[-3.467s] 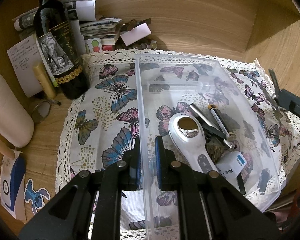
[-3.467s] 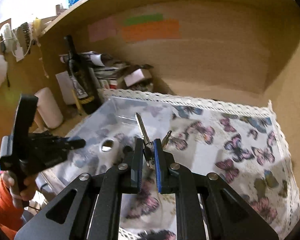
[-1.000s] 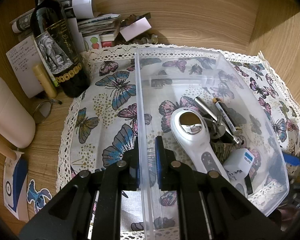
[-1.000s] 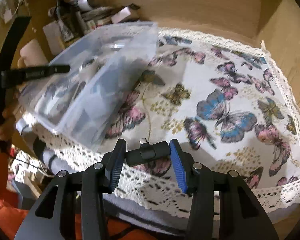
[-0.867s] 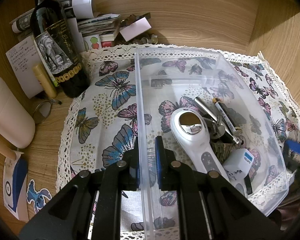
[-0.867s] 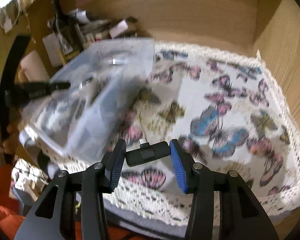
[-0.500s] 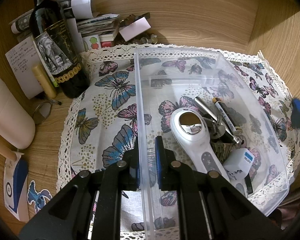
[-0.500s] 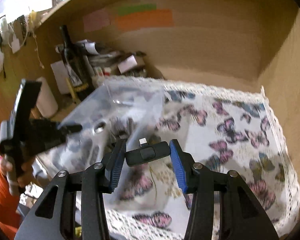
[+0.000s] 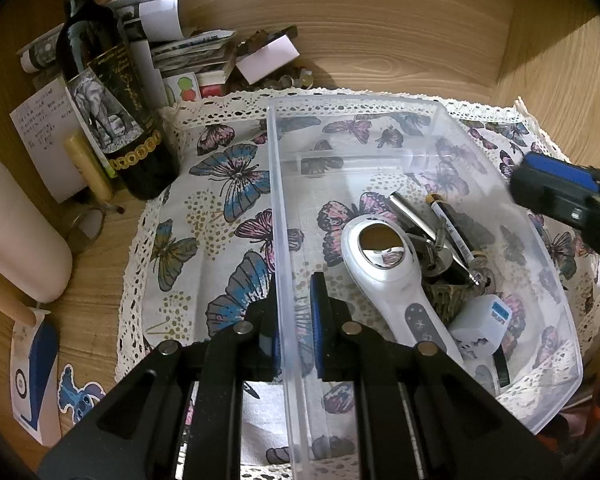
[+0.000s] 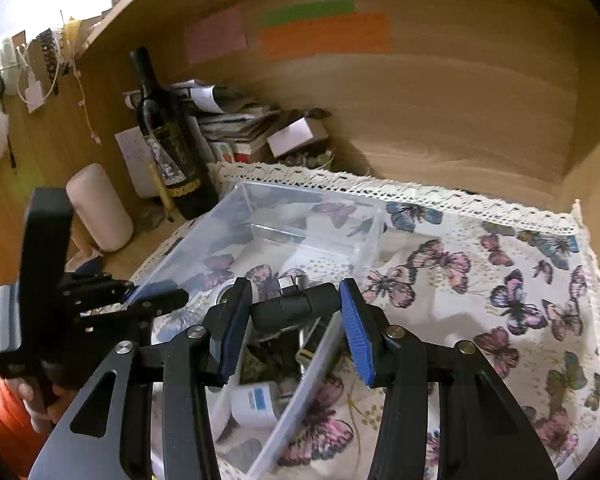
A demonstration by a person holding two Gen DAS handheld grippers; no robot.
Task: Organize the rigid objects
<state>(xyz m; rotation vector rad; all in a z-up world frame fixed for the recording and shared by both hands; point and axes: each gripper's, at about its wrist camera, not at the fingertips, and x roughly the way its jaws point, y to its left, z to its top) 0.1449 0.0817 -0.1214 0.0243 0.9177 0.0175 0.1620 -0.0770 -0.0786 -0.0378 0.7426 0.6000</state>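
A clear plastic bin (image 9: 428, 100) sits on a butterfly cloth (image 9: 220, 184). My left gripper (image 9: 294, 320) is shut on the bin's left wall. The bin holds a white handheld device (image 9: 384, 264), pens (image 9: 452, 236), keys and a white cube plug (image 9: 484, 320). My right gripper (image 10: 292, 308) is shut on a black USB adapter (image 10: 296, 310) and holds it above the bin's right side (image 10: 364, 248). The right gripper also shows at the right edge of the left wrist view (image 9: 564, 196).
A dark wine bottle (image 9: 108, 92) stands left of the bin, with stacked papers (image 9: 188, 48) and a white box behind. A pale cylinder (image 9: 16, 232) lies at the far left. Wooden shelf walls (image 10: 440, 100) close the back and right.
My right gripper has lifted the black adapter from the cloth's front edge and carried it left, over the bin. The left gripper has held the bin wall throughout.
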